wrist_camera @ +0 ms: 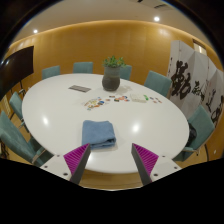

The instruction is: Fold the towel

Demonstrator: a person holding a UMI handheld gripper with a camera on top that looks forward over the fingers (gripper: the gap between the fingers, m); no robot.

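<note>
Gripper [110, 163]: fingers spread wide at lower centre, pink pads [76, 157] facing inward, holding nothing | Towel [98, 133]: blue, folded, lying centre frame on white oval table [50, 110], just ahead of the fingers | Background: potted plant [112, 73] upper centre; teal chairs [157, 82] around table.

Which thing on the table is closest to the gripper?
The blue towel, folded, lying just ahead of the open gripper; the plant and small items sit farther back.
</note>
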